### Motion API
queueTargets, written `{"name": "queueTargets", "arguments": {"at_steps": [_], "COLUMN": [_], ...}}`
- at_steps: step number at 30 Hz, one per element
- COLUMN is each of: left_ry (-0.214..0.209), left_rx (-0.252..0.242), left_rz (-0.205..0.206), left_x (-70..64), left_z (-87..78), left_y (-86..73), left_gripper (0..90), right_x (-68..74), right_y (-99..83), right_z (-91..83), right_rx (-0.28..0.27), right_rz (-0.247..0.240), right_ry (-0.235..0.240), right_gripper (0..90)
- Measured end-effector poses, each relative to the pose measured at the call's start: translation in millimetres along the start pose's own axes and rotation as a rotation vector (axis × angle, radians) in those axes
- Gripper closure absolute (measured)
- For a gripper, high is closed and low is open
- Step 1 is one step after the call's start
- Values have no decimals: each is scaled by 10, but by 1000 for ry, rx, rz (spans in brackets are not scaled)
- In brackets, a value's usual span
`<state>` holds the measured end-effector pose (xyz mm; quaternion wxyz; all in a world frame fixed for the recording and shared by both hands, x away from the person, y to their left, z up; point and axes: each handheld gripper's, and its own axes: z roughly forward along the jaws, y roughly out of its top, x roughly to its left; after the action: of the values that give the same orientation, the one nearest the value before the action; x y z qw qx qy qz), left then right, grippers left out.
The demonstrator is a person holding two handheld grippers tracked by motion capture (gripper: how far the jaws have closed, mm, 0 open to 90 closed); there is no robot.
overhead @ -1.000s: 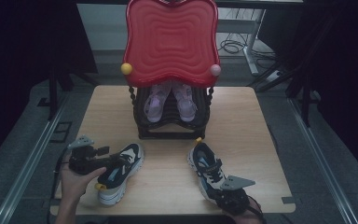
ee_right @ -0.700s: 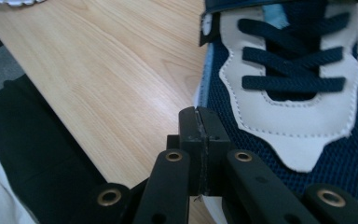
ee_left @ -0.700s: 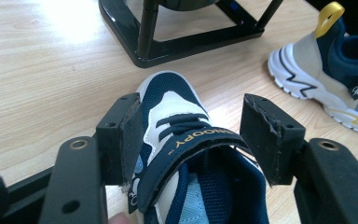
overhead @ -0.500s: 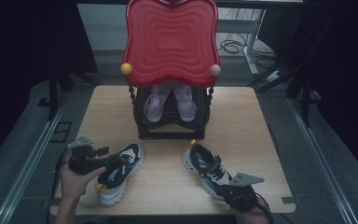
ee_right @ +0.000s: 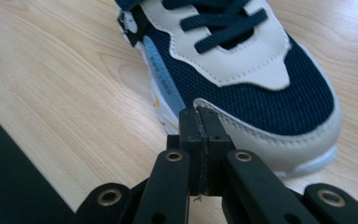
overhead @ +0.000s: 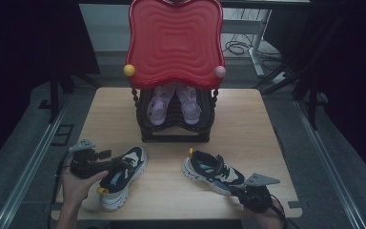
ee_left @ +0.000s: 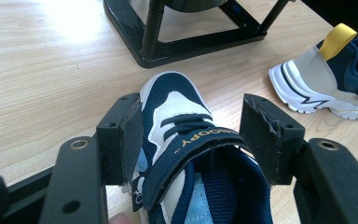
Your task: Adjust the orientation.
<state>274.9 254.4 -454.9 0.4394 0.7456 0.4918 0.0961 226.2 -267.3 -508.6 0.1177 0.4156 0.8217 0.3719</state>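
Left tongs (ee_left: 191, 140) spread wide, jaws straddling left sneaker (ee_left: 186, 154) at strap and laces; left jaw pad against shoe's side, right jaw apart from it. Shoe rests on worktop (ee_left: 37, 70), toe toward black rack (ee_left: 186, 32). Right tongs (ee_right: 200, 126) pressed together, nothing between jaws, tips at toe edge of right sneaker (ee_right: 242, 79). High view: left sneaker (overhead: 124, 175) front-left of worktop, right sneaker (overhead: 213, 171) front-right, well apart. Pair of purple shoes (overhead: 174, 102) on rack under red tray (overhead: 174, 40).
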Motion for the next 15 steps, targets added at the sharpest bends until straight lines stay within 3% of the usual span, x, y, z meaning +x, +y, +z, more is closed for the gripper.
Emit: {"name": "queueTargets", "arguments": {"at_steps": [15], "left_ry": [1], "left_rx": [1], "left_rz": [-1], "left_x": [3], "left_z": [-5], "left_y": [-1], "left_gripper": [396], "right_x": [-152], "right_y": [-29], "right_z": [-10], "right_rx": [-17], "right_rz": [43], "right_ry": [-29], "right_gripper": [896]}}
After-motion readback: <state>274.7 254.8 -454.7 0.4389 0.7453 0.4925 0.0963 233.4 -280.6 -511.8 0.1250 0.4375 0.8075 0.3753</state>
